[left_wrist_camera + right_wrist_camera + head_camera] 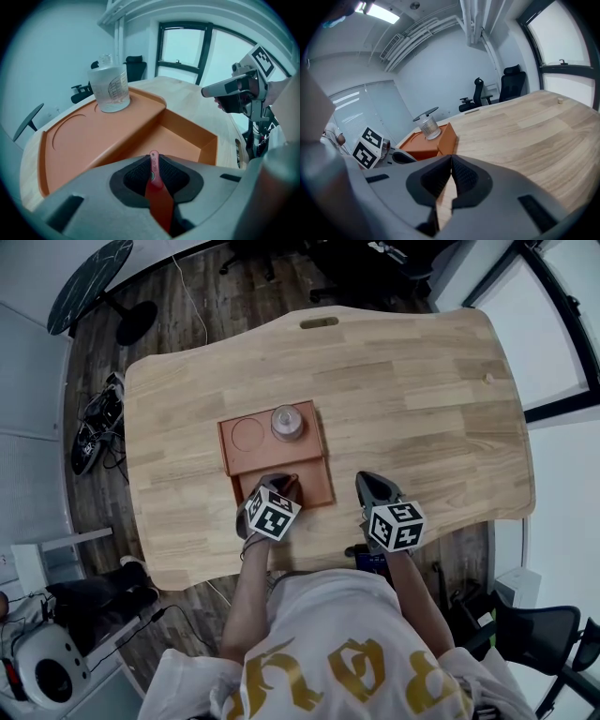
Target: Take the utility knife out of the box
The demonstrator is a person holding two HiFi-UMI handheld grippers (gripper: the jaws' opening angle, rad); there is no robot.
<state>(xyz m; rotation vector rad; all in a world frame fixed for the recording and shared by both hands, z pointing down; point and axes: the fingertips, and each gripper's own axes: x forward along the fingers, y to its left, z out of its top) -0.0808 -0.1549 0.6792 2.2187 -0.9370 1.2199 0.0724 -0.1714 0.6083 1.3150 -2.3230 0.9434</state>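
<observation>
The table (pixel 422 409) is pale wood in a strip-plank pattern, over a dark brown plank floor (pixel 216 296). The box (pixel 267 457) by its near edge is terracotta orange, and the jar (pixel 287 423) is clear. The knife (pixel 157 192) is red. The left gripper (pixel 153 157) and right gripper (pixel 451 161) are grey with black, finely textured pads (pixel 133 178). Their cubes (pixel 273 512) are white with black square markers. The shirt (pixel 337 643) is white with gold print.
</observation>
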